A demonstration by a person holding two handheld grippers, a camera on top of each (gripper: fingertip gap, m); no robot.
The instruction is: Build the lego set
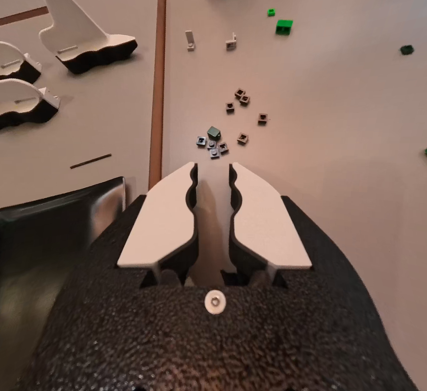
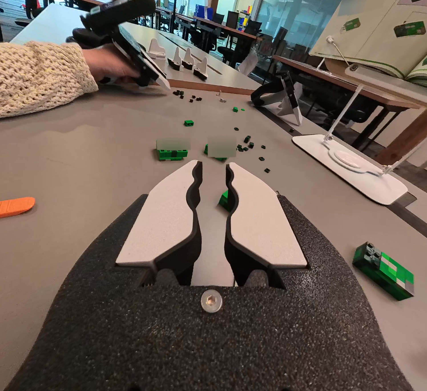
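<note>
Between our parted, empty jaws, the left gripper [image 1: 213, 168] hovers just short of a dark plate cluster [image 1: 212, 145], while the right gripper [image 2: 213, 167] faces two green sub-assemblies [image 2: 172, 153]. We judge the build partway: a finished green block [image 2: 384, 272] lies near right, loose pieces [image 2: 248, 144] scattered far. Spare fingers [image 1: 92, 35] and the book stand [image 2: 349, 167] flank the table [image 2: 92, 160], blocking nothing.

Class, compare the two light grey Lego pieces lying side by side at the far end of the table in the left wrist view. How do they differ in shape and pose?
The left grey piece is long, narrow and lies flat, with a single stud at its near end. The right grey piece is shorter and bracket-shaped: a flat base with an upright wall rising at its far side. They lie apart, not touching. Both share the same light grey colour and are small.
</note>
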